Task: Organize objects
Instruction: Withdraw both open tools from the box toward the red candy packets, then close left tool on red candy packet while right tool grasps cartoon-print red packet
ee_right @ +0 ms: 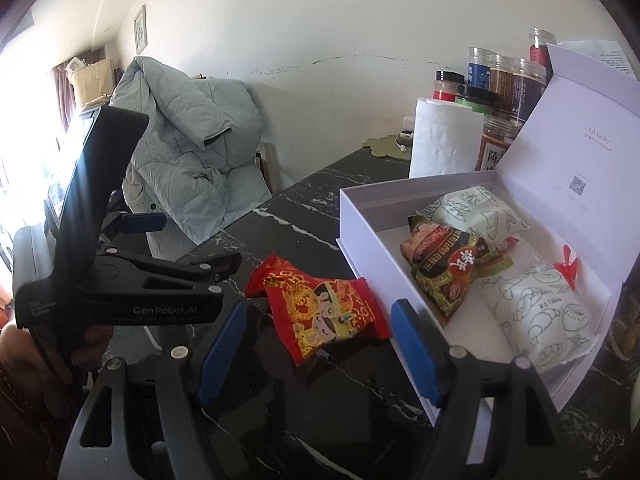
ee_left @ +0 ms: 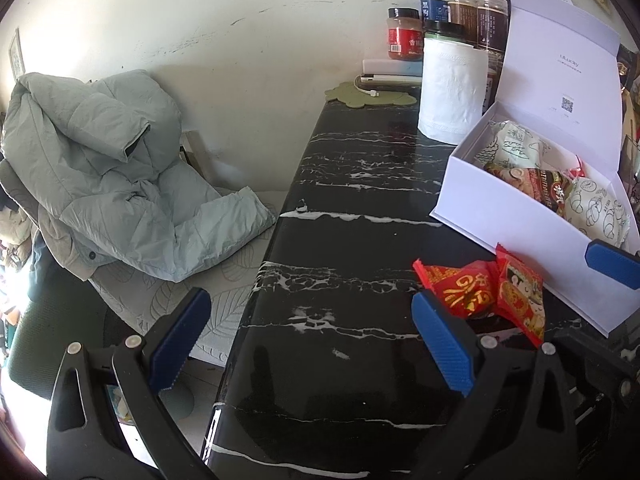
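Counter (ee_right: 312,196): glossy black marble, slick. White box (ee_right: 400,208): stiff card, lid upright, soft wrapped snacks inside. Red packets (ee_right: 332,312): crinkly foil pillows just beside the box's near wall. Your right gripper (ee_right: 318,350) and left gripper (ee_left: 304,344) both stand with jaws apart, empty. Pinch a sealed edge and a packet may slide or burst.

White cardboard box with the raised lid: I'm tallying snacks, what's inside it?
Inside the white cardboard box: two white printed bun packets, a dark brown-and-green snack packet, a small red wrapper. Anything beneath them is hidden.
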